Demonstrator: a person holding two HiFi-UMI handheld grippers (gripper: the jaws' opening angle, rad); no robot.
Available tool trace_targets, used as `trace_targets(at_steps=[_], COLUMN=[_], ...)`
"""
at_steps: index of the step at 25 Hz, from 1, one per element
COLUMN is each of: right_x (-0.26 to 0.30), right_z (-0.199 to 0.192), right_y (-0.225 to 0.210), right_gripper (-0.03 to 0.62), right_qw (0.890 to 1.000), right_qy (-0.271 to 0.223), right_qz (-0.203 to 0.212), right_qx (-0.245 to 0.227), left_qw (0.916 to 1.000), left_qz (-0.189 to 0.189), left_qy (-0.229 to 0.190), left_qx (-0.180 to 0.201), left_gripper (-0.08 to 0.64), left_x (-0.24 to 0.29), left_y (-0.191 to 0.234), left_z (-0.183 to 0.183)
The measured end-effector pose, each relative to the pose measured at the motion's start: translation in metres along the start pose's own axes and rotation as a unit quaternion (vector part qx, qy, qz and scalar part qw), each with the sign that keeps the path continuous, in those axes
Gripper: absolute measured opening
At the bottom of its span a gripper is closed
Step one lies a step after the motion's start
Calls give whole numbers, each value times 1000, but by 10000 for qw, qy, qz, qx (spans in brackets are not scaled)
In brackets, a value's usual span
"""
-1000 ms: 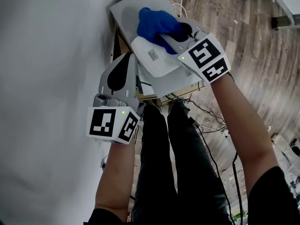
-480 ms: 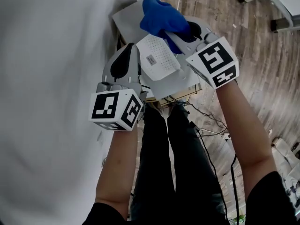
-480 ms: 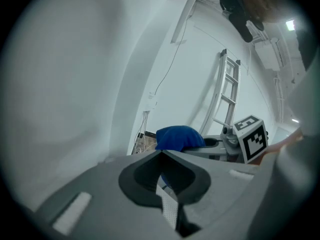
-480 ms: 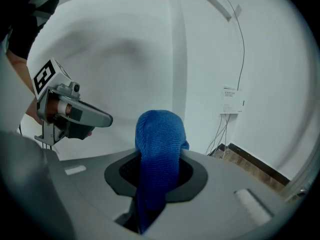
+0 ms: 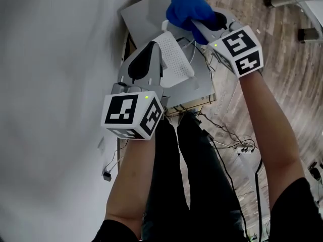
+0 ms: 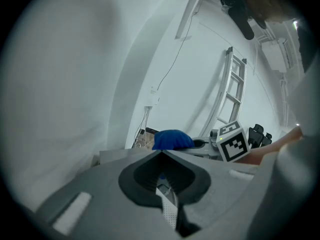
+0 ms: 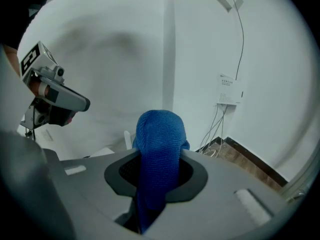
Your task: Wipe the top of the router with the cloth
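In the head view my left gripper (image 5: 152, 59) is shut on the near edge of the white perforated router (image 5: 175, 60) and holds it tilted over the grey table top (image 5: 139, 11). A strip of router (image 6: 168, 210) shows between the jaws in the left gripper view. My right gripper (image 5: 198, 23) is shut on the bunched blue cloth (image 5: 187, 6), just beyond the router's far end and off its top. The cloth (image 7: 157, 154) bulges out of the jaws in the right gripper view, with the left gripper (image 7: 56, 98) to its left. From the left gripper view, the cloth (image 6: 172, 139) sits straight ahead.
A white wall (image 5: 55, 84) runs along the left, close to the table. Cables (image 5: 224, 132) trail over the wood floor (image 5: 282, 49) under the table, beside the person's legs (image 5: 186, 175). A ladder (image 6: 229, 96) leans on the far wall. A wall box (image 7: 230, 91) has cords hanging from it.
The right gripper has carried the cloth off the router's top toward the far end of the table. The left gripper has closed in on the router and now holds it more tilted.
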State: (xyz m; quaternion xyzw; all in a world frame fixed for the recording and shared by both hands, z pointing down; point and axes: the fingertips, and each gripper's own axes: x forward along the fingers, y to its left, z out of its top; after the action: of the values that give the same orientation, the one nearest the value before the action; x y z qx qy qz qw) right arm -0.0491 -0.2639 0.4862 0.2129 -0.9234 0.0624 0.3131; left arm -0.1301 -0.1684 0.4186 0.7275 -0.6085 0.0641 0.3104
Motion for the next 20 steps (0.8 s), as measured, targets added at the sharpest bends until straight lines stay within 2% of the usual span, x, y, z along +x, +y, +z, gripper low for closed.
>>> trace_targets(at_steps=[5,11,15,20], right_x=[39,59,50,22], right_z=[-31,-48,-38,-8], right_y=[29,41,46,56], right_gripper=[107,107,107,107], right_qw=[9980,9955,9950,9956], right_qy=[199,208,160,0], right_qz=[583,921,975,937], right_qx=[-110,-65,-122,-32], left_qw=[9990,9982,9981,9993], left_qz=[292,246,219,43], left_qy=[230,397,378,271], left_qx=[-252,-387,-425,-273], left_gripper=[0,0,0,0], left_x=[6,0,-3,-3], left_y=[14,18,19,6], left_z=[-31,-64,-61,-28])
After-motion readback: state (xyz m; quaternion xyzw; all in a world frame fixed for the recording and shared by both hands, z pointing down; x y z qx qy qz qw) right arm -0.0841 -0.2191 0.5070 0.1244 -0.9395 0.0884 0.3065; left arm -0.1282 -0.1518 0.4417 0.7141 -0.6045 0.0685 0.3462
